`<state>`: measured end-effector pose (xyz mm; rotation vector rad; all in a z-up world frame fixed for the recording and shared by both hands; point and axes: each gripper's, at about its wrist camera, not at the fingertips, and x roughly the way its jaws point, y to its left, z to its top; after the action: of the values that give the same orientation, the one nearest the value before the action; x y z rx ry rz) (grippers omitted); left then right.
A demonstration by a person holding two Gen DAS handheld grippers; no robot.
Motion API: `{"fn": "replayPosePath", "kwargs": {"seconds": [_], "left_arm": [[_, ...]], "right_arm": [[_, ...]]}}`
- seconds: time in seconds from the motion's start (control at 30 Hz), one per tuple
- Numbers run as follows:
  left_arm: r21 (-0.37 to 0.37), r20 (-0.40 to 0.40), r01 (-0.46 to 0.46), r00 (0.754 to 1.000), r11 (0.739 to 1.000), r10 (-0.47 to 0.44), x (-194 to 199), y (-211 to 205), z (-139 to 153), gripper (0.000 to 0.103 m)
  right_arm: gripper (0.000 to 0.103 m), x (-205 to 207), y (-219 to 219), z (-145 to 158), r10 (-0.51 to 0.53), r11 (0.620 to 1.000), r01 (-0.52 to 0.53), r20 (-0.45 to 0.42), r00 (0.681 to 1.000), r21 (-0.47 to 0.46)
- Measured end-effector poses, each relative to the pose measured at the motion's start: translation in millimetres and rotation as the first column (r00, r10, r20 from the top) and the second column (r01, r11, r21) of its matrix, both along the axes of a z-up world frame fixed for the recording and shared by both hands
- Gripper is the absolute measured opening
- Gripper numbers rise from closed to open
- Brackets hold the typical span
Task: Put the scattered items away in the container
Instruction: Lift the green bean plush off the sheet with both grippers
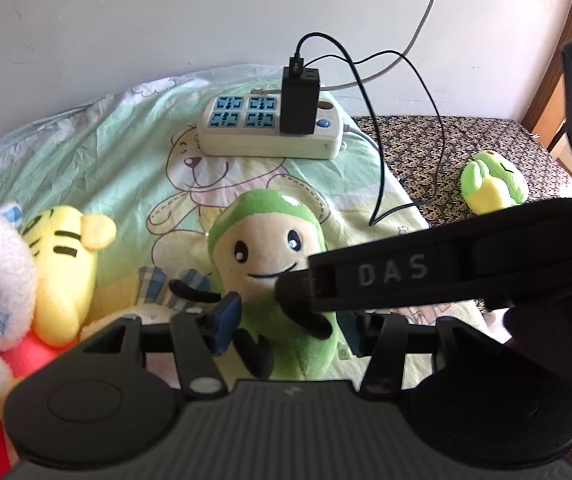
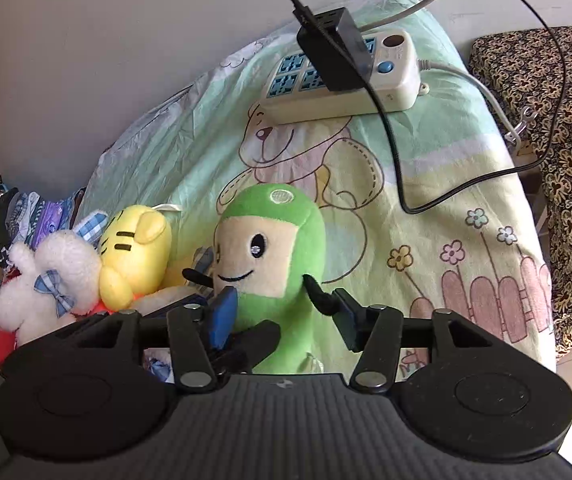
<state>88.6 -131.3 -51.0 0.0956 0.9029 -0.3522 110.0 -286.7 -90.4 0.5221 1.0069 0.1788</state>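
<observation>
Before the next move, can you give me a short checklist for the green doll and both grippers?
1. Green doll sits between the right gripper fingers: ok.
2. Right gripper shut firmly on the doll: not ok, open.
3. Left gripper around the doll too: ok, open.
4. Black cable away from the doll: ok.
5. Container position: cannot tell.
6. Small frog toy still outside: not ok.
</observation>
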Motion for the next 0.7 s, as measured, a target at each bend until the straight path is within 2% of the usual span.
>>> {"fn": "replayPosePath", "kwargs": {"seconds": [0.03, 0.23, 0.3, 0.37, 0.4, 0.43, 0.47, 0.5, 0.6, 0.7], "left_arm": [[0.012, 0.002, -0.017, 1.000, 1.000, 0.017, 2, 1, -2, 0.058], [-0.009, -0.044, -0.018, 0.999, 1.000, 0.018, 21, 8, -18, 0.074], [-0.001, -0.051, -0.023, 0.998, 1.000, 0.023, 26, 5, -22, 0.073], [0.025, -0.048, -0.040, 0.998, 0.999, 0.041, 27, 4, -25, 0.065], [0.033, -0.046, -0.043, 0.998, 0.999, 0.045, 28, 4, -27, 0.065], [0.030, -0.048, -0.045, 0.998, 0.999, 0.046, 29, 5, -28, 0.063], [0.023, -0.052, -0.045, 0.998, 0.999, 0.046, 28, 7, -28, 0.062], [0.020, -0.054, -0.045, 0.997, 0.999, 0.046, 28, 9, -28, 0.061], [0.020, -0.054, -0.033, 0.998, 0.999, 0.034, 22, 7, -26, 0.060], [-0.019, -0.071, -0.023, 0.997, 1.000, 0.022, 12, 4, -21, 0.059]], "right_arm": [[0.071, 1, -2, -1, -0.008, 1.000, 0.008, 0.005, 1.000, -0.004], [0.074, 20, -1, -12, 0.002, 0.999, -0.002, -0.016, 1.000, 0.049], [0.077, 27, 4, -17, 0.007, 0.998, -0.005, -0.030, 1.000, 0.067], [0.077, 33, 6, -24, 0.004, 0.995, 0.001, -0.041, 0.999, 0.105], [0.076, 34, 6, -27, 0.002, 0.992, 0.005, -0.050, 0.999, 0.129], [0.073, 35, 5, -30, 0.004, 0.987, 0.006, -0.058, 0.998, 0.159], [0.062, 35, 3, -32, 0.011, 0.979, 0.001, -0.061, 0.998, 0.202], [0.058, 33, 2, -32, 0.018, 0.974, -0.004, -0.059, 0.998, 0.228], [0.056, 24, 4, -25, 0.031, 0.980, -0.023, -0.036, 0.999, 0.197], [0.056, 9, 0, -15, 0.032, 0.988, -0.029, -0.016, 0.999, 0.153]]}}
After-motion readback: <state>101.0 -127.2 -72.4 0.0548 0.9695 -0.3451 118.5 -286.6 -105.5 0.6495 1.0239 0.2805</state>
